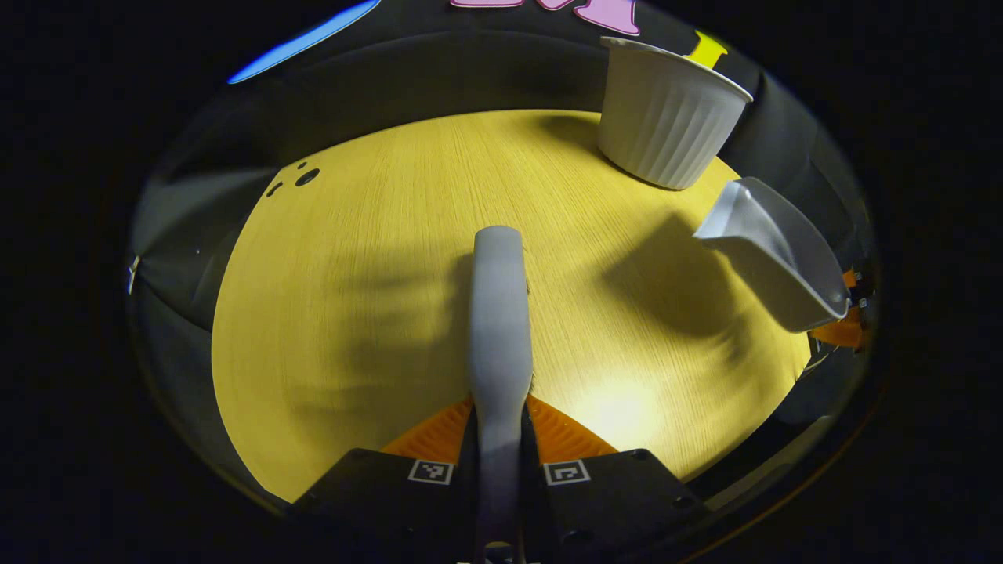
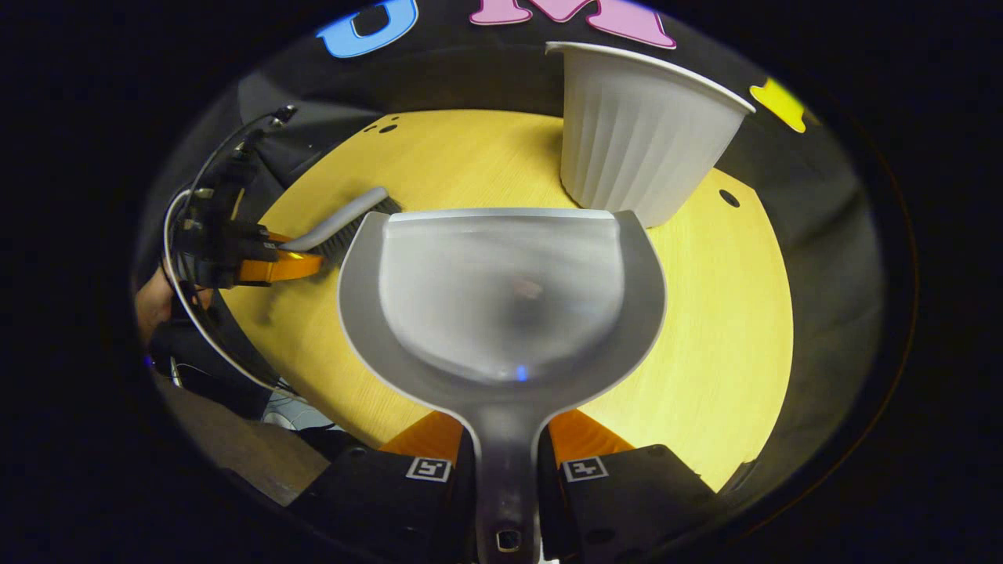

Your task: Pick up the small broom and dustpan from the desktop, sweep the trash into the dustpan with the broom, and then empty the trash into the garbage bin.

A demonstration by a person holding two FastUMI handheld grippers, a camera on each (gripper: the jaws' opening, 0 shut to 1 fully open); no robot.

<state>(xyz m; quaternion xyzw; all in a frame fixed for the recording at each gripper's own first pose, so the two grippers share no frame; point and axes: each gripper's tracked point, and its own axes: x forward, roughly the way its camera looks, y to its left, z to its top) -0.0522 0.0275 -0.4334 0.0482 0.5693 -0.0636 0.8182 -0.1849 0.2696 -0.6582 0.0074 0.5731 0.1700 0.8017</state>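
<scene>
Left gripper [image 1: 498,439]: both fingers clamped on the broom [image 1: 498,313] handle, which runs straight out along the finger axis, away from the camera. Bristles face down and mostly hide beneath the handle here; the right gripper view shows them as a dark fringe under the broom's far end.

Right gripper [image 2: 505,458]: both fingers clamped on the dustpan [image 2: 501,290] handle. Pan extends forward, scoop open upward, lip pointing toward the table's far edge.

Bin [image 2: 639,129]: white, ribbed, upright, near the far right edge of the table [image 1: 353,258]. In the right gripper view the pan's lip sits just short of the bin's base; whether they touch I cannot tell. Long axis of the pan points just left of the bin. The right hand is plainly the nearer one to the bin; the left hangs off toward the table's left side, with the broom head just left of the pan's lip.

Judgement: sweeping looks over, emptying comes next. That turns on lifting the lip above the bin rim and tipping forward.

Hard to read: pan floor is blurred, with a faint reddish smudge near its middle, possibly trash, not certain. No loose trash made out on the tabletop. Bin interior hidden. Whether the pan rests on the table or hangs above it is unclear.
</scene>
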